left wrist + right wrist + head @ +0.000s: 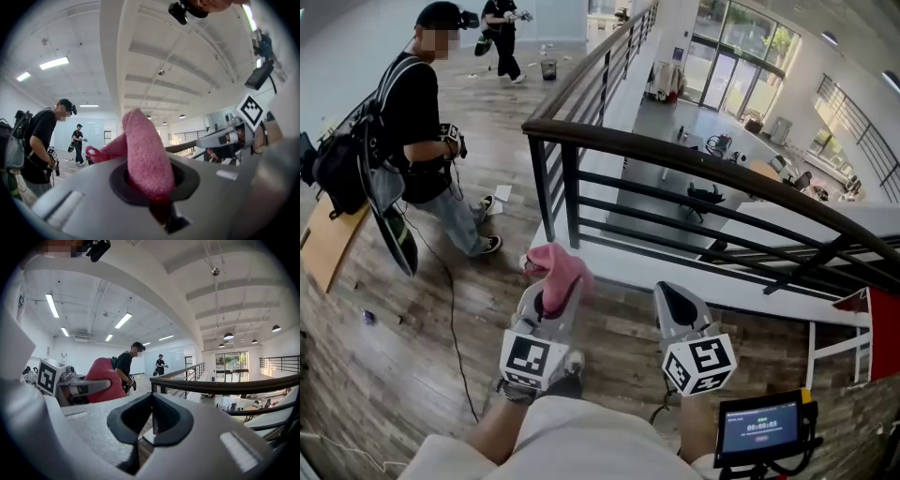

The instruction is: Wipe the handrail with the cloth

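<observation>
1. Floor (pixel 403 347): wood planks, covering the upper level where the operator stands. A lower hall (pixel 712 122) is visible beyond the railing.

2. Handrail (pixel 694 159): a dark, rounded top rail that runs from a corner post at upper centre down toward the right, with dark horizontal bars (pixel 675 220) beneath it. In the right gripper view the handrail (pixel 225 385) crosses the frame just above the jaws, apart from them.

3. People: one person (pixel 422 141) in black, carrying a backpack, stands on the floor at the left. A second person (pixel 502 33) stands farther back, near a bin (pixel 548 68).

4. Left hand-held gripper (pixel 547 302): held low, in front of the railing's base. Its jaws are clamped on the cloth. The left gripper view shows the left hand-held gripper (pixel 150 187) with pink fabric filling the gap between its pads.

5. Right hand-held gripper (pixel 679 302): held just beside the left one, to its right. In the right gripper view the right hand-held gripper (pixel 152 420) has its pads pressed together with nothing between them.

6. Cloth (pixel 558 267): pink and fluffy. It stands up out of the left jaws in a folded lump, below the handrail and not touching it. In the left gripper view the cloth (pixel 145 154) rises from the jaws, with one corner trailing left.

7. Screen (pixel 759 427): a small lit display at the lower right, near the operator's body.
</observation>
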`<move>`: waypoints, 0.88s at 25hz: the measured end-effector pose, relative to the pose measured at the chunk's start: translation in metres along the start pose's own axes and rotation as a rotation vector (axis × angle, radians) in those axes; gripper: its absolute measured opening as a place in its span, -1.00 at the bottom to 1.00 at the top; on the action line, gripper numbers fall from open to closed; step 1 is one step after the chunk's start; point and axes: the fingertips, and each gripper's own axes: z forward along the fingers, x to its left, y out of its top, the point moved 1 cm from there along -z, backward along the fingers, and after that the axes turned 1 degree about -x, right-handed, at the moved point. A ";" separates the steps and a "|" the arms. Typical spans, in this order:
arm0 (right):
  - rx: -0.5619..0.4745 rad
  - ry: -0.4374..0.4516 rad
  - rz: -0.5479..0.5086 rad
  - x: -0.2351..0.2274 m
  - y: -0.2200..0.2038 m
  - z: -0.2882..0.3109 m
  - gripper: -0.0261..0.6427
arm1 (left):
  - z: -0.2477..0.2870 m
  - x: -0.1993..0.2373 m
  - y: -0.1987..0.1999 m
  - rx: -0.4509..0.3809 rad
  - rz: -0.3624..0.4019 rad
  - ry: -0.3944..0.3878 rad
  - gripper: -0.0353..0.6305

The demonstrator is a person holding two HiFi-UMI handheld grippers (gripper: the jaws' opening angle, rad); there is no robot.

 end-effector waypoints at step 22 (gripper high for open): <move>0.055 -0.032 0.001 -0.038 0.008 0.101 -0.91 | 0.087 0.074 -0.026 0.035 -0.064 -0.027 -0.77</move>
